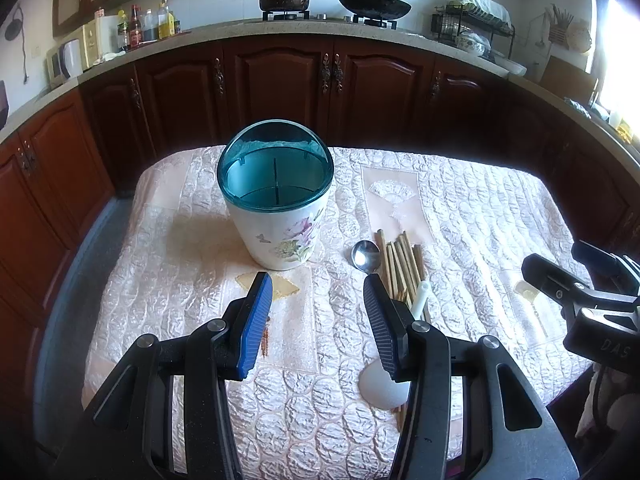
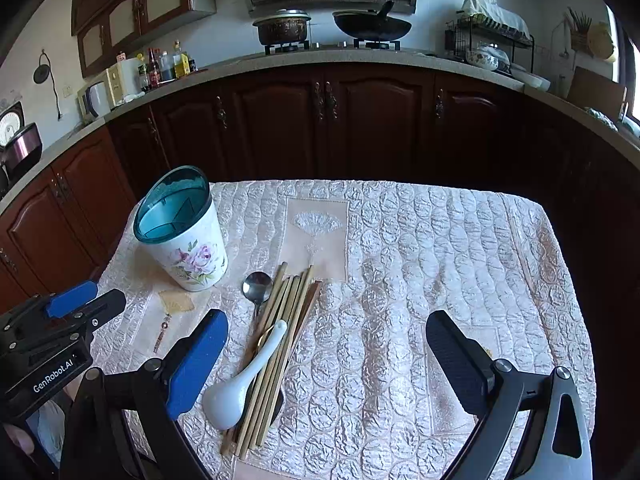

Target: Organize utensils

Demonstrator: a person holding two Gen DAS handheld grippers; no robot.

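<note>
Chopsticks (image 2: 280, 344) bundled between right fingers (image 2: 196, 364), nearer blue one

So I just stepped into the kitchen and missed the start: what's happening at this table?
A person is holding two handheld grippers over the quilted tablecloth, about to sort utensils. Both the left gripper and right gripper have their jaws open and hold nothing. The chopsticks, white ceramic spoon and metal spoon lie in a pile on the cloth. The floral holder with the teal divided insert stands beside them, empty.
</note>
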